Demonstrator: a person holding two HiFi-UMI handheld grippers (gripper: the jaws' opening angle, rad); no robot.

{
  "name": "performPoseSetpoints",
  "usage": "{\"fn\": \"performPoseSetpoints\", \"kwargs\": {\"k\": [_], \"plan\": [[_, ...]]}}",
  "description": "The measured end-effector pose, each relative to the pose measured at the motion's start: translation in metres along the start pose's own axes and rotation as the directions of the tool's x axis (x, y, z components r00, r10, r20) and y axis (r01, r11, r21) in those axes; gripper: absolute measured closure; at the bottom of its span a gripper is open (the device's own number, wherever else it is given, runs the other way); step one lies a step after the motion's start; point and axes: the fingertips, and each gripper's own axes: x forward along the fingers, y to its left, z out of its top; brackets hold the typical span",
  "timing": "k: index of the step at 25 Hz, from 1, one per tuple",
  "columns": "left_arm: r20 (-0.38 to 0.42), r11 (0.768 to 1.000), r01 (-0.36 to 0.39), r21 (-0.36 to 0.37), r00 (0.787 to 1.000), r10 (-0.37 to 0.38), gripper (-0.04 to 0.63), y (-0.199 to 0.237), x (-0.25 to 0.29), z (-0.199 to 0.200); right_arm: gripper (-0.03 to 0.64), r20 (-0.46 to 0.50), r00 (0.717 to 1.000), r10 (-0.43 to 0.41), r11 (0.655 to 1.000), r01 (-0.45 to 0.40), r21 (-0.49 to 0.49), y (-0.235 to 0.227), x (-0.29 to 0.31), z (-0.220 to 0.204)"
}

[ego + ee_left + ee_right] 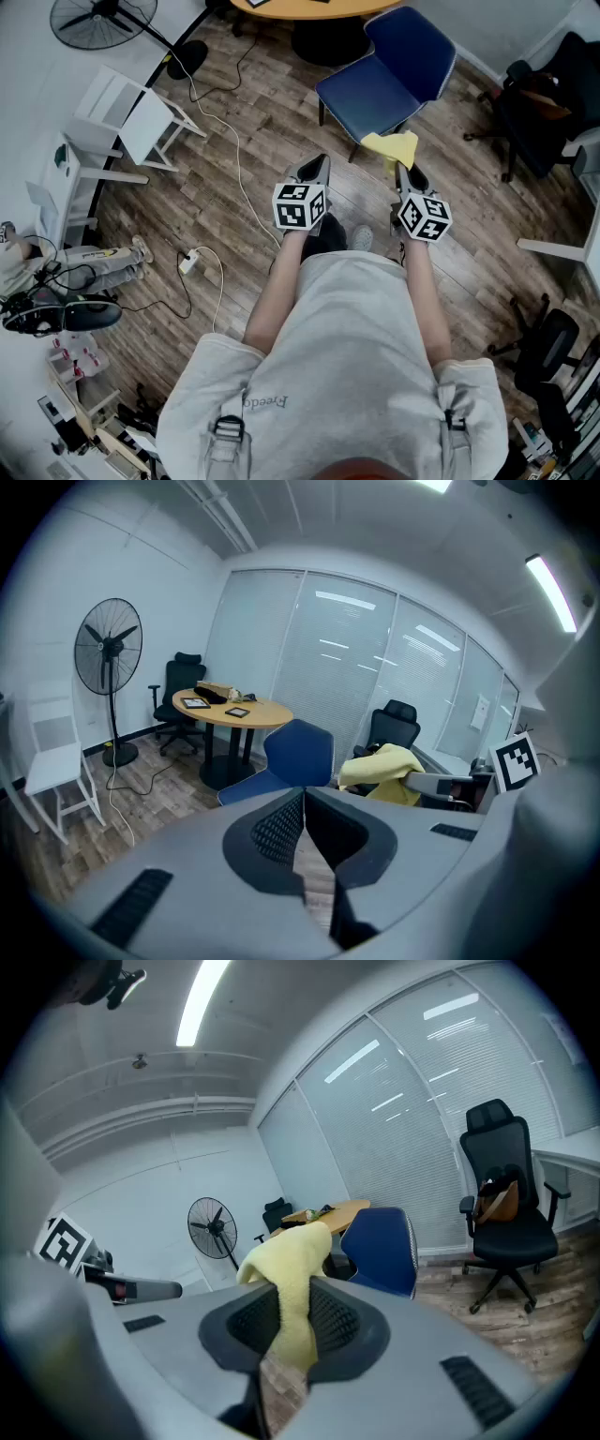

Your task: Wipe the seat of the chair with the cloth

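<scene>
Leftmost, the left gripper has its jaws pressed together on nothing. Ahead stands the blue chair, its seat bare. The yellow cloth hangs near the seat's front edge, pinched at a fold between the jaws of the right gripper. It looks light, soft and floppy, so it will probably bunch when dragged. Gripping it near one edge, with a broad flap left to lie flat, seems best.

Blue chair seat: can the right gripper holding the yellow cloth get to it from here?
Probably yes. The right gripper, shut on the cloth, hangs just in front of the seat, at its near edge. Only bare floor shows around them, and nothing lies on the seat.
</scene>
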Motion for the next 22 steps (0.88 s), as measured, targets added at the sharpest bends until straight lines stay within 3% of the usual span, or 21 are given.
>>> {"fn": "performPoseSetpoints", "kwargs": {"k": [3,22], "plan": [[-0.025,0.999,0.036,-0.01,0.999,-0.037,0.568,-0.004,0.003,0.0,0.541,0.001,1.0,-0.004,1.0,0.004,-0.002,0.0,0.002,0.002],[-0.069,1.0,0.013,0.002,0.998,-0.013,0.568,0.003,0.009,0.001,0.54,-0.003,0.999,-0.049,0.997,0.049,0.051,-0.03,0.0,0.006]]}}
